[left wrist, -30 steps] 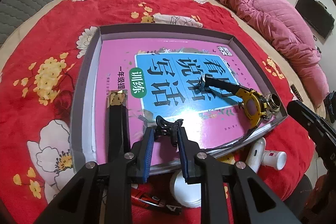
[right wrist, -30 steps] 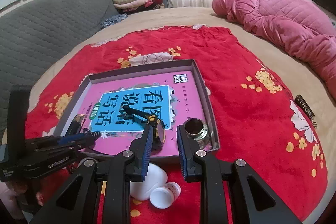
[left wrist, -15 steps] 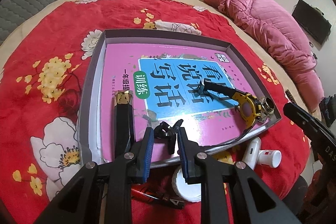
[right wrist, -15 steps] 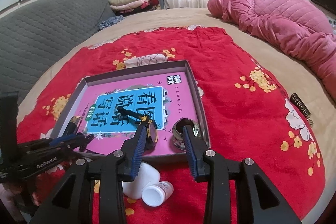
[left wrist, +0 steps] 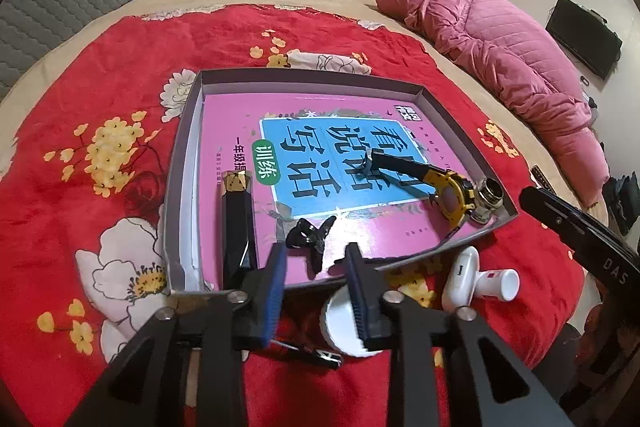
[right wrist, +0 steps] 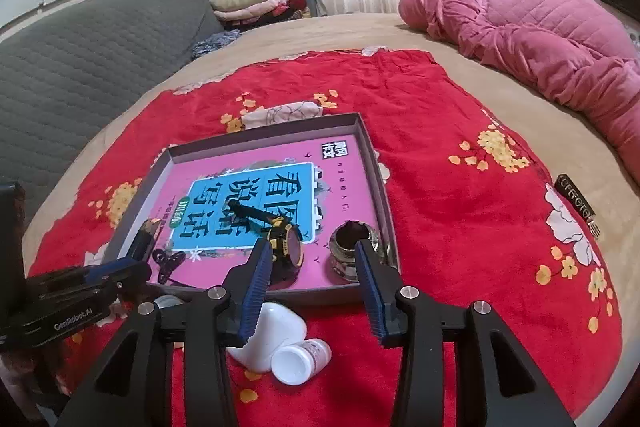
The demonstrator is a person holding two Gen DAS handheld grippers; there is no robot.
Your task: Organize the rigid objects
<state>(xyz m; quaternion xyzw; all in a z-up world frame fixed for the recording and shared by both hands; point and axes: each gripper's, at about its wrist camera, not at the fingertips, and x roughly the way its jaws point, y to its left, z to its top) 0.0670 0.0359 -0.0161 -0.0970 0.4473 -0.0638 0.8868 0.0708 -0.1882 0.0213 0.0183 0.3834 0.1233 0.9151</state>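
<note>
A grey box tray point(left wrist: 182, 163) point(right wrist: 374, 163) on the red blanket holds a pink book, a black case point(left wrist: 236, 223), a black hair clip point(left wrist: 308, 237) point(right wrist: 168, 261), a yellow-and-black watch point(left wrist: 444, 193) point(right wrist: 282, 239) and a metal fitting point(left wrist: 488, 197) point(right wrist: 350, 251). My left gripper point(left wrist: 316, 283) is open and empty, just short of the clip. My right gripper point(right wrist: 312, 283) is open and empty, above the tray's near edge. A white case point(right wrist: 272, 331) point(left wrist: 460, 277), a small white bottle point(right wrist: 300, 359) point(left wrist: 498, 285) and a white round lid point(left wrist: 340, 323) lie outside the tray.
A dark pen-like item point(left wrist: 312, 353) lies on the blanket under the left gripper. A pink quilt point(right wrist: 540, 39) lies at the far right. A grey sofa point(right wrist: 80, 59) and folded clothes point(right wrist: 252, 5) are at the back. A small dark tag point(right wrist: 574, 201) lies at the right.
The left gripper opened, let go of the black hair clip inside the tray and pulled back. The right gripper opened wide and drew back from the metal fitting.
</note>
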